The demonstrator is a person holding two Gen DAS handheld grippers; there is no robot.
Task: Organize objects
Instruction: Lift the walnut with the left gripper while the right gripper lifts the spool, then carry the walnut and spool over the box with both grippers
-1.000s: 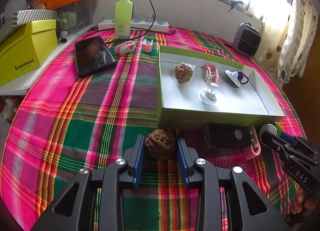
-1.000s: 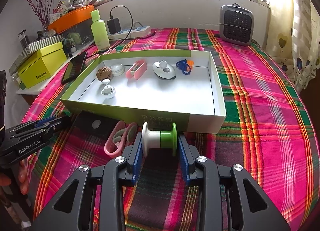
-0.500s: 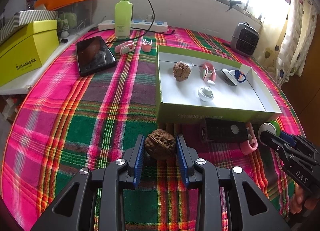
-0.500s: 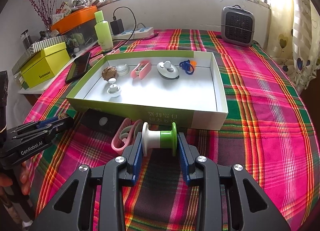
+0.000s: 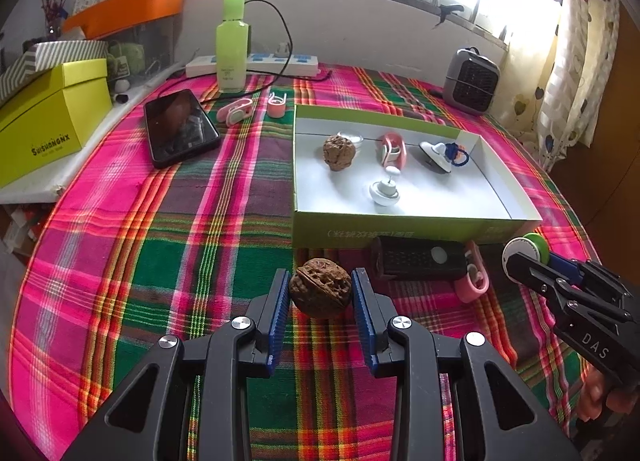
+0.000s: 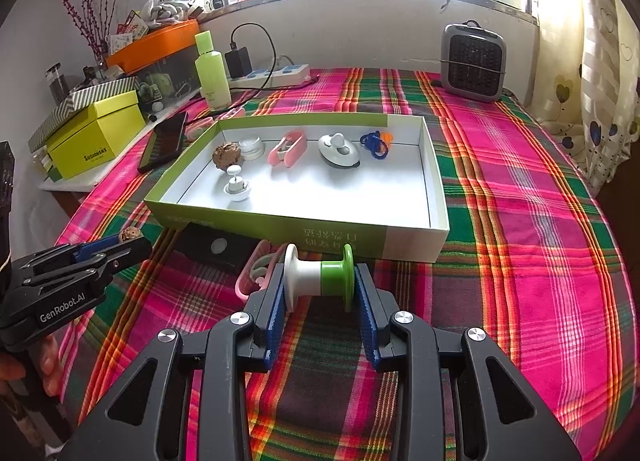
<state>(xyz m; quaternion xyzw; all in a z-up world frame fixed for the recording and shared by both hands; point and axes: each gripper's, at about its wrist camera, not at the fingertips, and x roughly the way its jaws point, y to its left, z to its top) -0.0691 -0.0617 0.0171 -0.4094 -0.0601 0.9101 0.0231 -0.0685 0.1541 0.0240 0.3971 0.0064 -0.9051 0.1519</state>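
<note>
- Compared with a second ago, we have lifted both loads slightly: the green-sided box (image 5: pixel 400 227) sits lower and farther off in both wrist views, and nothing on the cloth has shifted.
- Nearest, our left gripper (image 5: pixel 320 293) pinches a wrinkled brown walnut (image 5: pixel 320 287) between its blue pads, held clear above the plaid tablecloth (image 5: pixel 160 261).
- Our right gripper (image 6: pixel 319 281) clamps a white-and-green spool (image 6: pixel 318 277) by its two end flanges.
- Just beyond, a black block (image 5: pixel 416 261) and a pink clip (image 5: pixel 474 281) lie outside the box, touching its front wall.
- Inside the box lie a second walnut (image 5: pixel 339 152), another pink clip, white knobs and a blue ring.
- Farther off, two more pink clips (image 5: pixel 236 111) wait by the phone (image 5: pixel 178 127); we judge the sorting about half done.
</note>
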